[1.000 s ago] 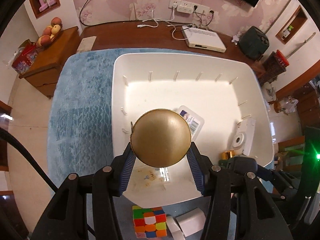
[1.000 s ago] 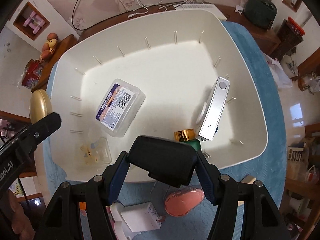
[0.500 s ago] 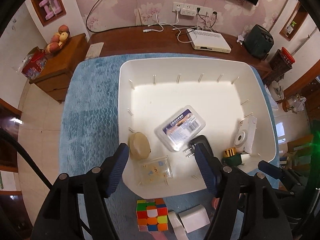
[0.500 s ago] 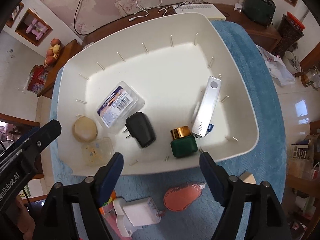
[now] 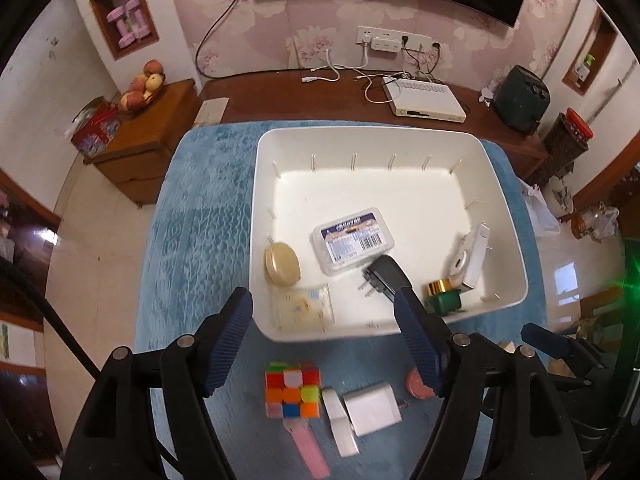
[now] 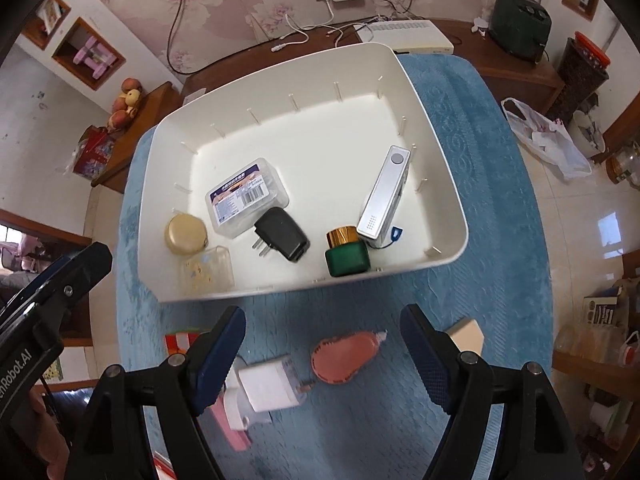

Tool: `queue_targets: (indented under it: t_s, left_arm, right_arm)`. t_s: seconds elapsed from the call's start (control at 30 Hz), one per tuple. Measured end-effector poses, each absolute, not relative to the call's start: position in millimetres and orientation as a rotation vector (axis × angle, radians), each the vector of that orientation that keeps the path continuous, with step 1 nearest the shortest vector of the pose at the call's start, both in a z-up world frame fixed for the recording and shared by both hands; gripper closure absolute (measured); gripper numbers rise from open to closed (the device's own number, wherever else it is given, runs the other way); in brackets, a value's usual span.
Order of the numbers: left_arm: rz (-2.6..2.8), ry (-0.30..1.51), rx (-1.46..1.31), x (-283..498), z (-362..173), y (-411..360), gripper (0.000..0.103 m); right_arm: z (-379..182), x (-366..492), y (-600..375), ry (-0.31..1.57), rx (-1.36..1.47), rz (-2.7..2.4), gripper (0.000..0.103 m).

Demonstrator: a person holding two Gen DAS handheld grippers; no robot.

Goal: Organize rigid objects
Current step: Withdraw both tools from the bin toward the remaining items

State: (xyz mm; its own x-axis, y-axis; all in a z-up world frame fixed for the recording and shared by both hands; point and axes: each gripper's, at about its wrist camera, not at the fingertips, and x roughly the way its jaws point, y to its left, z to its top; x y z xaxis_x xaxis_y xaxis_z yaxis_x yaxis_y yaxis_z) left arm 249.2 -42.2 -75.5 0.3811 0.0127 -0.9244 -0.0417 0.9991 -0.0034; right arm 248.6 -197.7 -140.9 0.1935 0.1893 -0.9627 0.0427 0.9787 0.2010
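Observation:
A white bin (image 5: 504,196) (image 6: 440,148) sits on a blue mat. In it lie a gold round case (image 5: 282,263) (image 6: 186,235), a black plug adapter (image 5: 386,276) (image 6: 282,234), a clear labelled box (image 5: 352,240) (image 6: 246,196), a small clear box (image 5: 302,307) (image 6: 206,270), a green jar with gold cap (image 5: 442,298) (image 6: 346,250) and a silver device (image 5: 474,258) (image 6: 384,196). My left gripper (image 5: 322,326) and right gripper (image 6: 322,342) are open and empty, above the mat in front of the bin.
On the mat (image 5: 192,232) in front of the bin lie a colour cube (image 5: 293,390), a white charger (image 5: 372,408) (image 6: 270,386), a pink strip (image 5: 308,452), a pink oval item (image 6: 344,354) and a beige block (image 6: 466,334). A wooden sideboard (image 5: 280,92) stands behind.
One second ago my left gripper held the gold case and my right the black adapter. Both were let go into the bin, and both grippers have opened and drawn back over the mat.

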Motion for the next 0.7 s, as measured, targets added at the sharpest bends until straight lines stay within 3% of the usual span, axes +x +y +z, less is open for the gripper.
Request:
queue_targets:
  t_s: [0.33,0.7]
  left_arm:
    - [0.152,1.162,-0.093,206.7,-68.7,-40.3,0.025]
    - [0.251,1.194,-0.11,163.1,-86.5,-33.0,0.025]
  right_arm:
    - [-135.5,220.5,-204.0,1.374,0.129,0.188,0.023]
    - [-165.1,181.3,-194.2,1.458,0.066,0.287,0.023]
